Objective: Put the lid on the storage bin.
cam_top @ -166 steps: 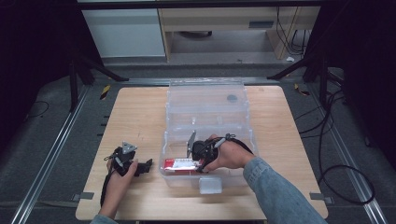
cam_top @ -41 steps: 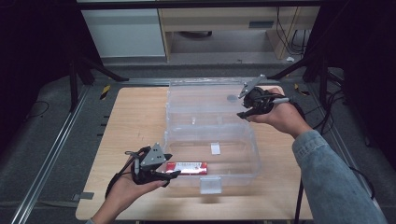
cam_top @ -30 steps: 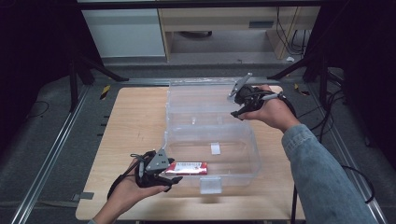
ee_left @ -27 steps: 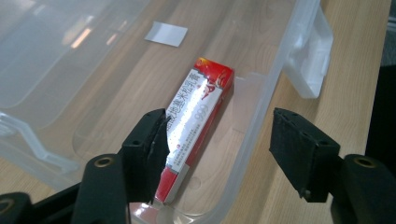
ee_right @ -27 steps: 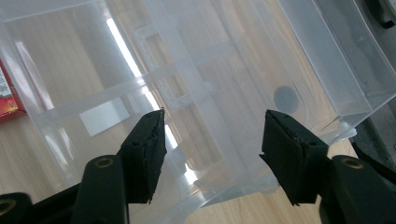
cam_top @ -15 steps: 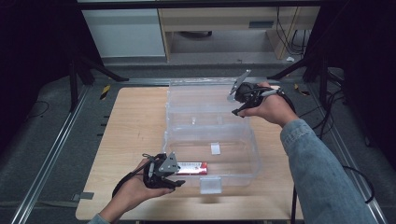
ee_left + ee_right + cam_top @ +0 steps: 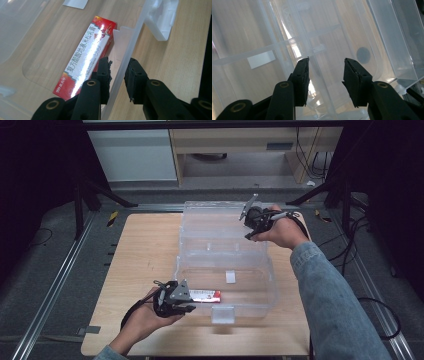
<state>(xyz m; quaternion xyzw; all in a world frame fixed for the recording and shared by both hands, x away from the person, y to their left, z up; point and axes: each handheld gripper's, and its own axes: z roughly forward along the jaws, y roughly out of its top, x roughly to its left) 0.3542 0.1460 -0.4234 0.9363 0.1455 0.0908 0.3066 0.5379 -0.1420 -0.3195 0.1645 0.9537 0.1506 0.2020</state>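
Two claws work the clear box (image 7: 225,270): my left claw (image 7: 117,70) clamps its near wall beside the red carton (image 7: 87,55) already inside, while my right claw (image 7: 325,75), half open, closes toward the raised lid (image 7: 215,215), not yet shut.

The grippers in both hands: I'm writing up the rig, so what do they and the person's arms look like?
Both are black two-jaw tools. The left gripper carries a grey three-cornered plate and trails a black cable; its jaws show round brass-coloured rivets. The right gripper also bears a grey plate. The right arm wears a blue denim sleeve.
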